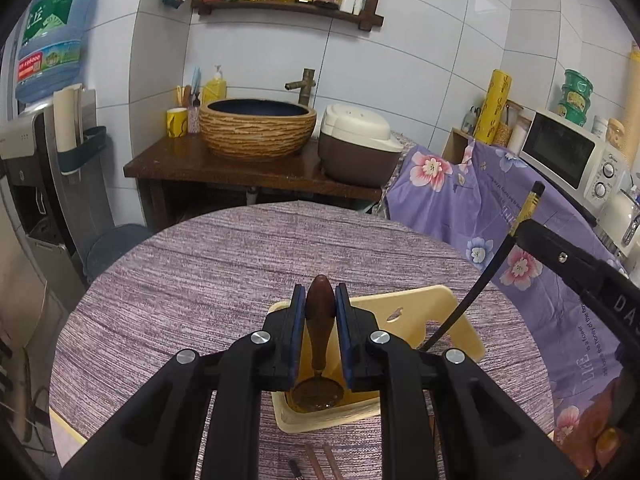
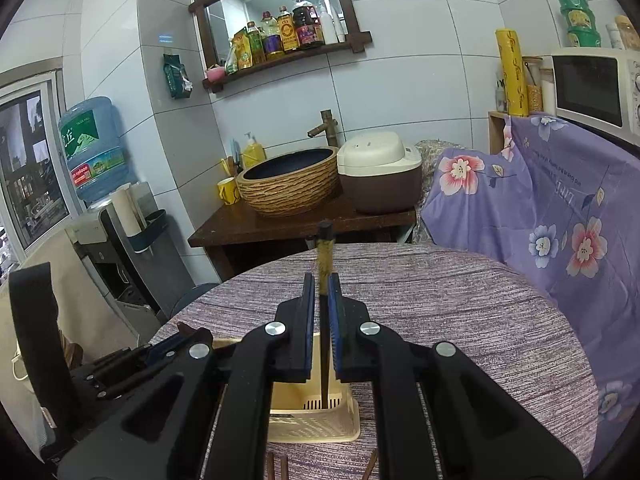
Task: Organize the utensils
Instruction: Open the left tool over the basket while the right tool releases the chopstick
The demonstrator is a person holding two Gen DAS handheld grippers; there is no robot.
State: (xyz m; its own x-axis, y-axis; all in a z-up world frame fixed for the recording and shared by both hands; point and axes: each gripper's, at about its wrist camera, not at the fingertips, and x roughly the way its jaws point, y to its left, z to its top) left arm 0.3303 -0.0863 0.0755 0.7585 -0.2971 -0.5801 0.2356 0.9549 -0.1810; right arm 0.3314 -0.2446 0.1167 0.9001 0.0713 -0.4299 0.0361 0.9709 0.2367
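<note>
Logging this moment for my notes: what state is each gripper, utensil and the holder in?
Left gripper: shut on wooden-handled spoon.
Wooden-handled spoon: upright, bowl down inside holder.
Right gripper: shut on black chopstick.
Black chopstick: upright, tip in holder.
Utensil holder: standing on table.

The left gripper (image 1: 320,312) has its blue-padded jaws closed on the dark brown wooden handle of a ladle-like utensil (image 1: 320,312), whose round bowl sits down inside a cream plastic utensil holder (image 1: 448,312) on the round surface with a purple woven cloth (image 1: 224,264). At right, the right gripper (image 1: 520,232) pinches a slim black utensil with a yellow-banded top (image 1: 472,292), its lower end inside the holder.
</note>
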